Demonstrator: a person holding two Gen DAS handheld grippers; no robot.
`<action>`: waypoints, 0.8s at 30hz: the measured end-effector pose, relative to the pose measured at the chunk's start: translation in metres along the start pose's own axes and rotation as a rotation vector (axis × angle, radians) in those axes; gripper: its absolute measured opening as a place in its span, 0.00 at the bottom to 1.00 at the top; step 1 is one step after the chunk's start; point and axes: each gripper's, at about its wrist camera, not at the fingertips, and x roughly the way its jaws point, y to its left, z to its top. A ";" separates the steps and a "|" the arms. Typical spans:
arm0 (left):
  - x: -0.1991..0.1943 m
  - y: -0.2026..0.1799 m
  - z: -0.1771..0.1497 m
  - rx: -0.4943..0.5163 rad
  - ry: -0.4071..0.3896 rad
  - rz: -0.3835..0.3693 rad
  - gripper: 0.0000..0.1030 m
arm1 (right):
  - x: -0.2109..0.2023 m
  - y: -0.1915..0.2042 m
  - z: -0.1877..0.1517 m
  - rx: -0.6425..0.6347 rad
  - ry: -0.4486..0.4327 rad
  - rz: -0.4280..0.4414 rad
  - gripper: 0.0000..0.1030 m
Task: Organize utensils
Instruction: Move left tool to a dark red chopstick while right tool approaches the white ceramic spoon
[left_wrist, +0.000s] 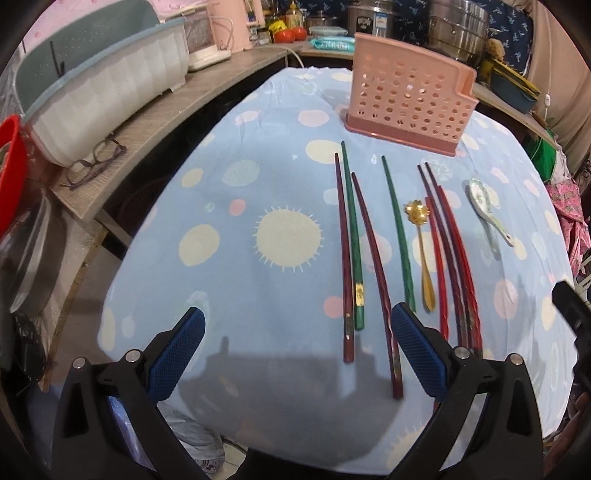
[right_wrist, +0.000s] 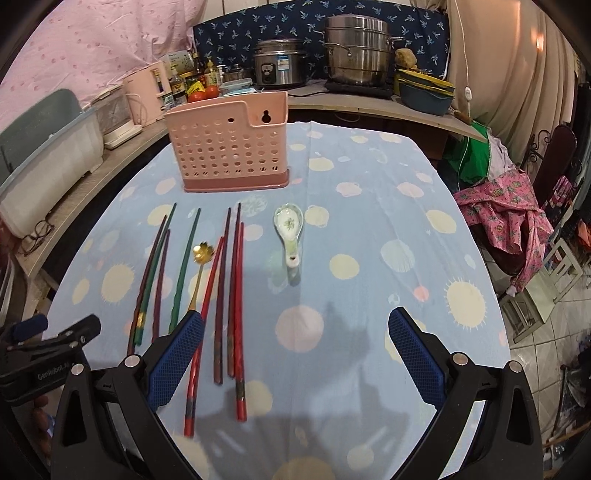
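A pink perforated utensil holder (left_wrist: 408, 99) (right_wrist: 231, 142) stands upright at the far side of the blue spotted tablecloth. In front of it lie several chopsticks in a row: maroon and green ones (left_wrist: 352, 236) (right_wrist: 157, 273) on the left, red and maroon ones (left_wrist: 452, 258) (right_wrist: 232, 291) on the right. A gold spoon (left_wrist: 423, 251) (right_wrist: 199, 271) lies among them, and a white ceramic spoon (left_wrist: 487, 212) (right_wrist: 290, 230) lies further right. My left gripper (left_wrist: 297, 323) hovers open over the near chopstick ends. Beside it, my right gripper (right_wrist: 295, 325) is open with nothing between its fingers.
A wooden counter along the left carries a white-and-teal bin (left_wrist: 107, 85), glasses (left_wrist: 94, 160) and pink appliances (right_wrist: 144, 92). Steel pots (right_wrist: 354, 50) and bottles stand at the back. Pink cloth (right_wrist: 513, 221) hangs on a chair at the right. The tablecloth (right_wrist: 369, 229) has bare room on the right.
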 end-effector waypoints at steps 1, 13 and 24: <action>0.005 0.000 0.002 -0.004 0.010 -0.003 0.93 | 0.006 -0.001 0.005 0.003 0.000 -0.001 0.94; 0.051 0.005 0.023 -0.018 0.048 -0.026 0.93 | 0.087 -0.004 0.058 0.066 0.027 0.063 0.59; 0.073 0.013 0.019 -0.030 0.099 -0.097 0.75 | 0.139 -0.006 0.057 0.121 0.121 0.127 0.29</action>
